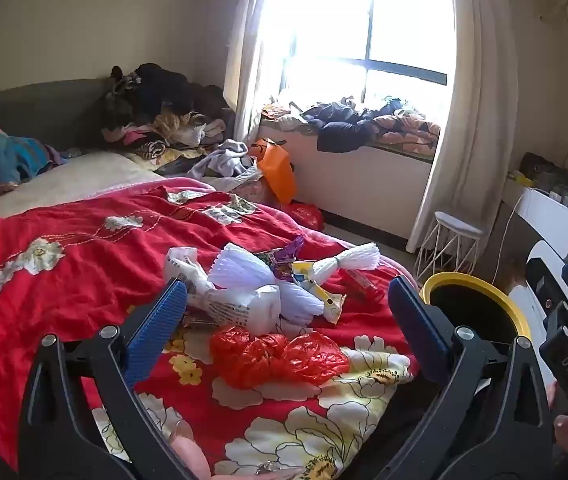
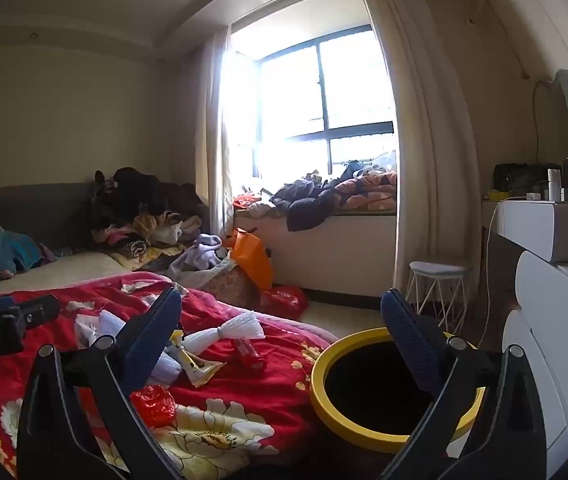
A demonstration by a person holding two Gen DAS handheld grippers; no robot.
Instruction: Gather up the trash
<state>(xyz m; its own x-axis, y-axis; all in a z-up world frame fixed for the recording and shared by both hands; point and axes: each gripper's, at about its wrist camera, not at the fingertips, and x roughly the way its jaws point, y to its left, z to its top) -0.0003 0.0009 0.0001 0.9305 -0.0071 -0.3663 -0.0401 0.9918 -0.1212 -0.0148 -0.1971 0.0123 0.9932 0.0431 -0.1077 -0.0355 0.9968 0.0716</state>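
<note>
Left wrist view shows the left gripper [image 1: 287,312] with its blue-padded fingers spread wide and nothing between them, held over a litter pile on the red floral quilt [image 1: 64,280]. Nearest the fingers lies a crumpled red plastic bag [image 1: 280,356]; just beyond it are a printed white wrapper [image 1: 224,300], white pleated paper [image 1: 252,276], a purple wrapper [image 1: 287,256], a yellow snack wrapper [image 1: 323,300] and a tied white paper bundle [image 1: 343,262]. From the right wrist view, the right gripper [image 2: 284,332] is likewise splayed and empty, hanging between the quilt's edge and the yellow-rimmed bin [image 2: 367,428] that stands beside the bed. A small red tube [image 2: 250,354] lies apart from the pile, nearer the bin. The bin's inside is too dark to say whether anything is in it. By my judgement the collecting has barely begun: every visible scrap is on the quilt, and each needs picking up and dropping into the bin.
</note>
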